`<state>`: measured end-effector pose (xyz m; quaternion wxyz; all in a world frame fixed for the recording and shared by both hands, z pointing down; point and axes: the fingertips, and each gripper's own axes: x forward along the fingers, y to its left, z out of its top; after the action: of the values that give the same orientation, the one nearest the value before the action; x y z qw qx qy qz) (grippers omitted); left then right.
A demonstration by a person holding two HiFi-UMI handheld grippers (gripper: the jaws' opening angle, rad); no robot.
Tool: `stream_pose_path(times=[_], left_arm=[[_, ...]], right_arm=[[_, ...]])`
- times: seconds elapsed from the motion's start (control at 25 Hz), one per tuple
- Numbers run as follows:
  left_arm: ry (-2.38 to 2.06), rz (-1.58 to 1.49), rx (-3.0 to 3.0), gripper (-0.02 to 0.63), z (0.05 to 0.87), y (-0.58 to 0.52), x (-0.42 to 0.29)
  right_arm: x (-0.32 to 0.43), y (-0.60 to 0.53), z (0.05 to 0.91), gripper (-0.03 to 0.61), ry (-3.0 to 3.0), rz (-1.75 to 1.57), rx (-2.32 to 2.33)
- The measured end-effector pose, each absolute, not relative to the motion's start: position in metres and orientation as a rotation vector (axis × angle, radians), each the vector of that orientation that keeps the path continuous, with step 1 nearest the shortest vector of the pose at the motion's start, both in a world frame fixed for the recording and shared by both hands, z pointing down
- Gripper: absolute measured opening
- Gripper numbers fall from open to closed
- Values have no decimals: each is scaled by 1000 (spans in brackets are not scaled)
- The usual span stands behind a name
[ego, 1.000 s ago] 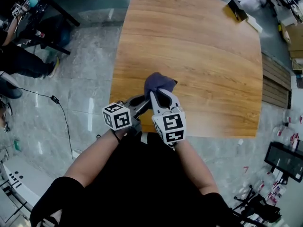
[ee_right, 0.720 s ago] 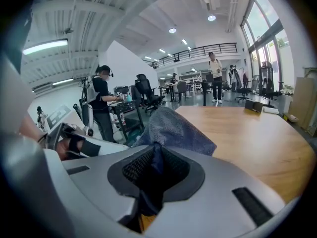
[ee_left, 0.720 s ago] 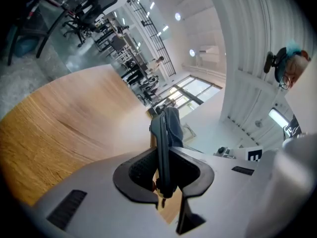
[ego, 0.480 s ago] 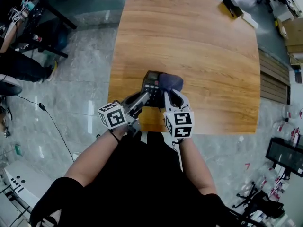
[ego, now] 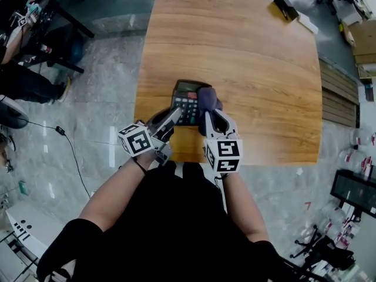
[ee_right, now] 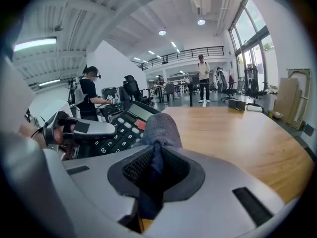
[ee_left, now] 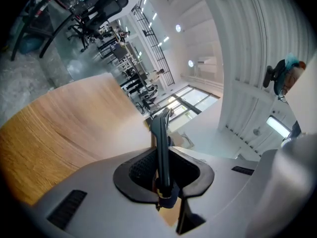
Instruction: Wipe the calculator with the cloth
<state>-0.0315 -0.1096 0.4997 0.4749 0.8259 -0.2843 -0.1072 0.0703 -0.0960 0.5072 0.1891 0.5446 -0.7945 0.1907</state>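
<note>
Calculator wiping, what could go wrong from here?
The left gripper pinches only the calculator by its near edge, so pressure from the cloth in the right gripper might twist it loose. It is close to the table's near edge; a slip could send it to the floor.

The right tongs [ee_right: 154,156] clamp the cloth [ee_right: 159,129] at the calculator [ee_right: 118,132]'s edge.

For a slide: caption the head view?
Left gripper grips the calculator by its edge over the wooden table; right gripper holds the cloth against its keys.
</note>
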Motion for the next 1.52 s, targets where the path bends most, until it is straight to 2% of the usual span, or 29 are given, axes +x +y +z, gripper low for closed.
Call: stream_pose_path(times=[0.4,0.76,1.16,1.52], left_arm=[[-691,-280,1971,74,503,-106,-31],[-730,-349,1919,74,500,-117,-43],[-698,-332,1936,74,502,-106,-36],[-688,-310,1944,75,503,-99,-38]], right_arm=[[-9,-70,483,48,-2430,562,1349],[-46,-42,471,48,-2527,558,1206],[-15,-50,491,48,-2444,584,1305],[60,-68,520,48,-2257,663,1534]])
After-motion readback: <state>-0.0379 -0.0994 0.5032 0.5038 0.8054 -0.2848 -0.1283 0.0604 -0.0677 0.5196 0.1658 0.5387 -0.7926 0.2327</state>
